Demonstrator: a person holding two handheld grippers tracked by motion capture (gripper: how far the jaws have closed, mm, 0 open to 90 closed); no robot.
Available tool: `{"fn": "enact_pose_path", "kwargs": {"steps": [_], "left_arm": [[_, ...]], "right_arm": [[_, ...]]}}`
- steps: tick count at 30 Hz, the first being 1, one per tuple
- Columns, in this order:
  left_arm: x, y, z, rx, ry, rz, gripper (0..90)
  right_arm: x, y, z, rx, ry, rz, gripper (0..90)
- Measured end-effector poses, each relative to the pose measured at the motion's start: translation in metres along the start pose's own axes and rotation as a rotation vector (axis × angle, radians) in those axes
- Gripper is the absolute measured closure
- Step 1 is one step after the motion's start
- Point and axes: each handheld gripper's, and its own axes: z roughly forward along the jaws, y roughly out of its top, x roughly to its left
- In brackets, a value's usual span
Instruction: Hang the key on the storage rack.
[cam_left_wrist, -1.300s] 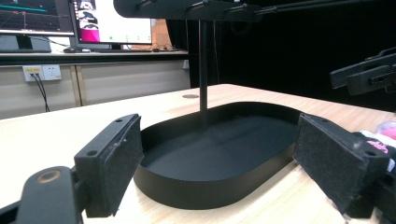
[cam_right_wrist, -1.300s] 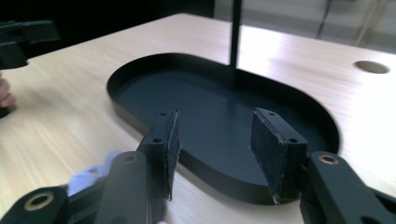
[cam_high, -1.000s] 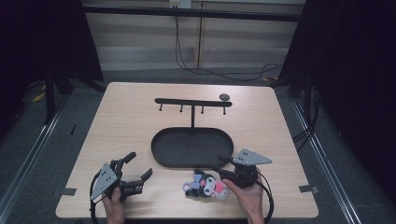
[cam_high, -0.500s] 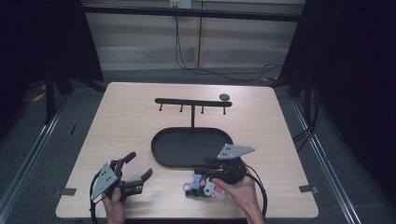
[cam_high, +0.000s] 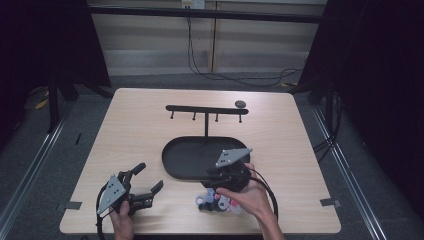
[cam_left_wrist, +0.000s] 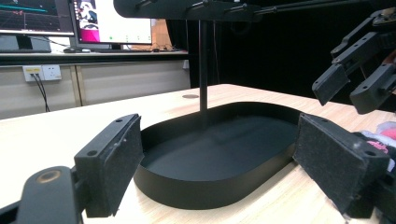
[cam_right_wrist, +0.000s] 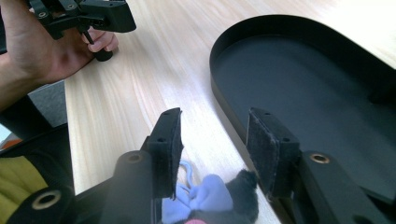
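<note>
A small heap of plush keychains (cam_high: 216, 202), pink, blue and grey, lies near the table's front edge. My right gripper (cam_high: 207, 182) hovers just over it, pointing left along the front rim of the black oval tray (cam_high: 175, 162). In the right gripper view its jaws (cam_right_wrist: 215, 121) stand apart with nothing between the pads, and the blue plush (cam_right_wrist: 205, 196) lies below them. My left gripper (cam_high: 148, 179) rests at the front left, open and empty. In its own view the left gripper (cam_left_wrist: 217, 140) frames the tray (cam_left_wrist: 205, 186), with the right gripper (cam_left_wrist: 349, 91) at the upper right.
A black hanger stand (cam_high: 206, 110) with a crossbar and several pegs rises from the tray's far side. A small dark disc (cam_high: 240, 104) lies on the table behind it. Bare wood lies between the two grippers. Beyond the table are monitors and a wall socket.
My right gripper has moved left and slightly up, from the tray's right end to over the plush heap. The left gripper has stayed put.
</note>
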Motion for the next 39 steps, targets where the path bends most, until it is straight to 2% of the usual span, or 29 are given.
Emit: {"fn": "enact_pose_path", "kwargs": {"steps": [2, 3, 5, 6, 10, 15, 19, 22, 23, 25, 26, 27, 28, 29, 31, 33, 35, 39], "left_arm": [[0.0, 0.0, 0.0, 0.0, 0.0, 0.0, 15.4], [0.0, 0.0, 0.0, 0.0, 0.001, 0.0, 15.4], [0.0, 0.0, 0.0, -0.001, -0.001, 0.0, 15.4], [0.0, 0.0, 0.0, 0.0, 0.0, 0.0, 15.4], [0.0, 0.0, 0.0, 0.0, 0.0, 0.0, 15.4], [0.0, 0.0, 0.0, 0.0, -0.005, 0.003, 15.4], [0.0, 0.0, 0.0, 0.002, -0.003, 0.003, 15.4], [0.0, 0.0, 0.0, 0.0, 0.0, 0.0, 15.4], [0.0, 0.0, 0.0, 0.0, 0.001, -0.001, 15.4], [0.0, 0.0, 0.0, -0.001, 0.0, 0.0, 15.4], [0.0, 0.0, 0.0, 0.0, 0.0, 0.0, 15.4], [0.0, 0.0, 0.0, -0.002, -0.001, -0.001, 15.4], [0.0, 0.0, 0.0, 0.0, 0.001, 0.0, 15.4], [0.0, 0.0, 0.0, 0.001, -0.004, 0.004, 15.4], [0.0, 0.0, 0.0, 0.001, -0.004, 0.004, 15.4], [0.0, 0.0, 0.0, 0.0, -0.004, 0.003, 15.4], [0.0, 0.0, 0.0, 0.001, -0.004, 0.004, 15.4], [0.0, 0.0, 0.0, 0.002, -0.003, 0.003, 15.4]], "right_arm": [[-0.002, 0.004, 0.004, 0.033, 0.035, 0.0, 55.3], [-0.002, 0.006, 0.006, 0.062, 0.051, -0.005, 57.8], [-0.003, 0.01, 0.012, 0.118, 0.063, -0.034, 58.6], [-0.002, 0.012, 0.013, 0.135, 0.069, -0.034, 58.2], [-0.002, 0.018, 0.021, 0.187, 0.125, -0.051, 58.1], [-0.004, 0.024, 0.028, 0.255, 0.211, -0.037, 58.7], [-0.005, 0.027, 0.034, 0.312, 0.236, -0.061, 58.4], [-0.005, 0.03, 0.038, 0.349, 0.222, -0.056, 50.3], [-0.005, 0.031, 0.04, 0.363, 0.215, -0.05, 49.5], [-0.006, 0.032, 0.045, 0.397, 0.214, -0.065, 49.5], [-0.007, 0.033, 0.047, 0.408, 0.208, -0.074, 50.0], [-0.008, 0.032, 0.05, 0.43, 0.222, -0.075, 56.5], [-0.009, 0.032, 0.052, 0.471, 0.254, -0.067, 57.7], [-0.01, 0.032, 0.056, 0.491, 0.265, -0.076, 58.6], [-0.012, 0.03, 0.061, 0.545, 0.271, -0.066, 59.9], [-0.014, 0.028, 0.067, 0.597, 0.254, -0.064, 61.1], [-0.016, 0.028, 0.07, 0.617, 0.274, -0.059, 62.8], [-0.016, 0.03, 0.075, 0.679, 0.288, -0.08, 64.0]]}}
